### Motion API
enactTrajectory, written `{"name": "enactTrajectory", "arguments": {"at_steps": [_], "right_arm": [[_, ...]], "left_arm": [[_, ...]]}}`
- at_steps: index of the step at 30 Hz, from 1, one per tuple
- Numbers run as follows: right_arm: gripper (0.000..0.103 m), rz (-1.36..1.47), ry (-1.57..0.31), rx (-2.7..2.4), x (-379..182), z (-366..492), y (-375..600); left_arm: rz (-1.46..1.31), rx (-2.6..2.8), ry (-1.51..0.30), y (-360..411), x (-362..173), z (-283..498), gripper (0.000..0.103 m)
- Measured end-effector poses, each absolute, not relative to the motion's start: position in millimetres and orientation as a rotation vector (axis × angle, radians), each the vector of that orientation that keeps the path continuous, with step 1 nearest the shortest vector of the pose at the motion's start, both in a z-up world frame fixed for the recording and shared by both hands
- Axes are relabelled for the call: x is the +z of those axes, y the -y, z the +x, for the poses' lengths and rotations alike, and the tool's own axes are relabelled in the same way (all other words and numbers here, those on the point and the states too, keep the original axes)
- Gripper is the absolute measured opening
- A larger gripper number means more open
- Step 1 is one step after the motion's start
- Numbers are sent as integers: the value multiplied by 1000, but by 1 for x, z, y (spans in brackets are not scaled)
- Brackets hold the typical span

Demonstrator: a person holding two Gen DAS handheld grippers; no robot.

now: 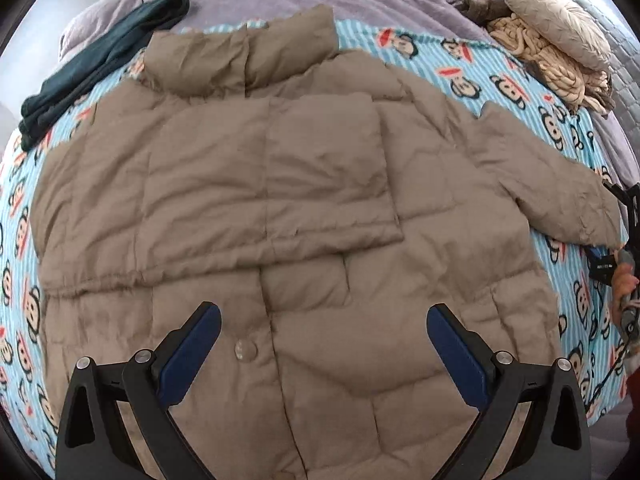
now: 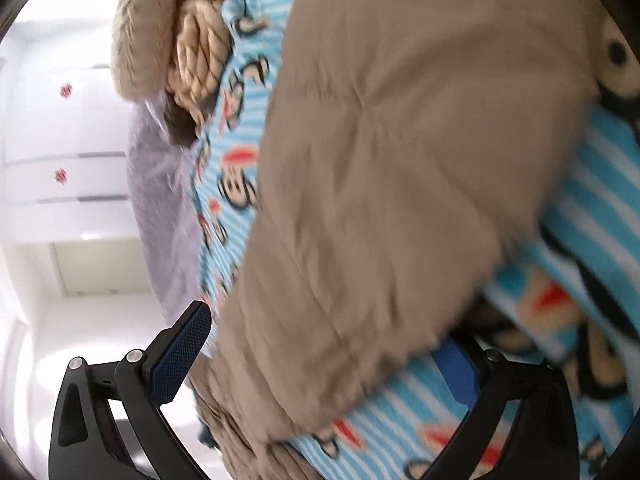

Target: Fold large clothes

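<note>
We hold our left gripper (image 1: 324, 344) spread wide, released above the tan puffer jacket (image 1: 280, 184); our right gripper (image 2: 332, 356), also wide, straddles its sleeve (image 2: 400, 184) unclenched.

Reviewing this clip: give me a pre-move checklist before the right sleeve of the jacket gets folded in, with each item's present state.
1. Left sleeve already folded across the jacket body: ok.
2. Right sleeve still spread out on the blanket: ok, ready to fold.
3. Right tool open around the sleeve cuff: ok, fingers spread with fabric between them; not yet closed.
4. Left tool open and holding nothing, above the lower jacket: ok.
5. Right tool grabs only the sleeve, not the blanket: cannot tell, the view is blurred.
6. Dark garment lies apart from the jacket: ok.
</note>
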State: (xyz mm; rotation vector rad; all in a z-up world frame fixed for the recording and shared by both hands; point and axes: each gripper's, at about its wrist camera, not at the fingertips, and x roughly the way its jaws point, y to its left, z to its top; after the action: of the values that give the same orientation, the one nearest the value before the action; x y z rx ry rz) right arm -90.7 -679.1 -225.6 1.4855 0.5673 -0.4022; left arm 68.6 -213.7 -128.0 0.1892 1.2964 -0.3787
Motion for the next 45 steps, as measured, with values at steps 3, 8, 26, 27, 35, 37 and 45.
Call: {"name": "enactTrajectory", "arguments": {"at_steps": [3,8,26,27,35,37,45], "right_arm": [[101,1545,-515,-391,-227,-87,681],[7,1640,-527,-380,-229,-86,691],[7,792,-662,-8,-43,69,494],[7,738,-678,26,-38,82,472],[7,358,-940,196,-86,138,300],[7,332,-1020,191,-117,145,280],[22,359,-1161,124,-176,137,283]], "left_arm": [[180,-374,-1274,213,-124,79,103],[152,-360,-1262,203,-120,97,103],[106,-210,-1144,101,-100,130,103],[102,-202,-1133,94,-98,132,103],[33,-110,-1092,31,-95,147,103],[33,-100,-1088,22,-99,149,103],[22,-135,-1128,20,-124,154,103]]}}
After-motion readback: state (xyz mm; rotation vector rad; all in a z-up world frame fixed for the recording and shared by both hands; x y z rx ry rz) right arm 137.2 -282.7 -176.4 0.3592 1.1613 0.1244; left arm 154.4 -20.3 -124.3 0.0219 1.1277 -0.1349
